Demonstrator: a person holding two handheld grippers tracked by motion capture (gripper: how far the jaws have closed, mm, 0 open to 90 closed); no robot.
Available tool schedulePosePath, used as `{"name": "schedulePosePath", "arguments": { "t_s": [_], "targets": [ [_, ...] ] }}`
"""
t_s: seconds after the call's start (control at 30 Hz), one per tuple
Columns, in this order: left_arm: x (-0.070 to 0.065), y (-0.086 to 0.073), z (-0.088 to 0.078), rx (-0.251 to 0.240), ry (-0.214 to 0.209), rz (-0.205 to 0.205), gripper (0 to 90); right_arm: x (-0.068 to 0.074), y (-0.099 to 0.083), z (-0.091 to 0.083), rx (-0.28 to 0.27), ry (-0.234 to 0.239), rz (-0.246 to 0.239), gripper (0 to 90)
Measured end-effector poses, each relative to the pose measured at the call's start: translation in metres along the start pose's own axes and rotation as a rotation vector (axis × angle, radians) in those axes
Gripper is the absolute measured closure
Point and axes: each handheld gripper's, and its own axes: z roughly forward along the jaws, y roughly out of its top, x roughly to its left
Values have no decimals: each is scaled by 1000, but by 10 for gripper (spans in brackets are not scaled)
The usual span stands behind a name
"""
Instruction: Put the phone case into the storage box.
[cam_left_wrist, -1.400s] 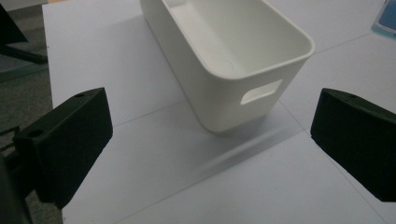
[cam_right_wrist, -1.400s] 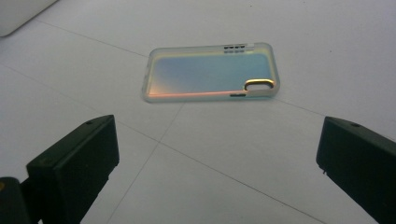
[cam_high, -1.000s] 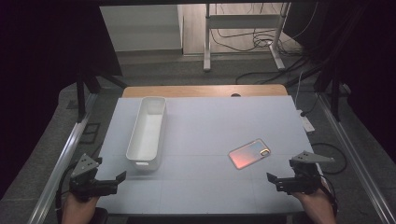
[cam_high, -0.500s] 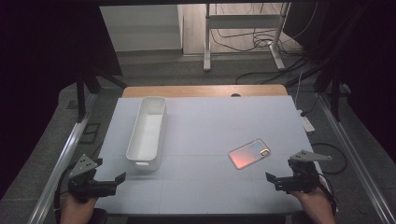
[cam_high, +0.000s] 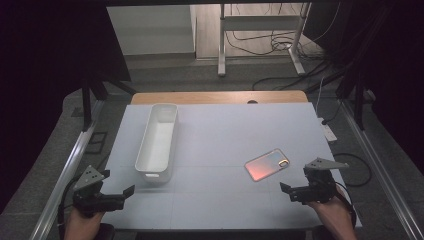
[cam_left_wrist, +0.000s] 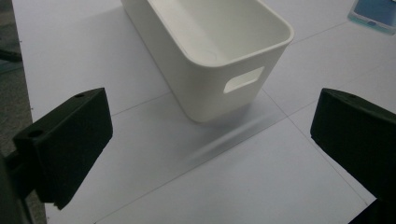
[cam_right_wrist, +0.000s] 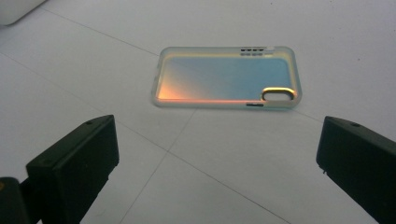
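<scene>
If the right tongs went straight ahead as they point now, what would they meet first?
Probably the phone case, lying flat on the table just ahead; the right tongs stand open, with bare table before it.

In the left gripper view, the far end of the white bin (cam_left_wrist: 210, 51) was cut off by the top edge, and the phone case (cam_left_wrist: 376, 14) showed only as a corner at the upper right. The right jaw of the left gripper (cam_left_wrist: 210, 154) ran out of the picture at the right side. In the right gripper view, the bin (cam_right_wrist: 18, 8) was just a small white piece at the top left. In the high view, the hands were cut by the bottom edge.
</scene>
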Motion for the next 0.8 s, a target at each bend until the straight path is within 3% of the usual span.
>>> {"name": "schedulePosePath", "arguments": {
  "t_s": [0.8],
  "targets": [
    [-1,0,1,11,-1,21,0,3,21,16,21,23,-49,0]
  ]
}}
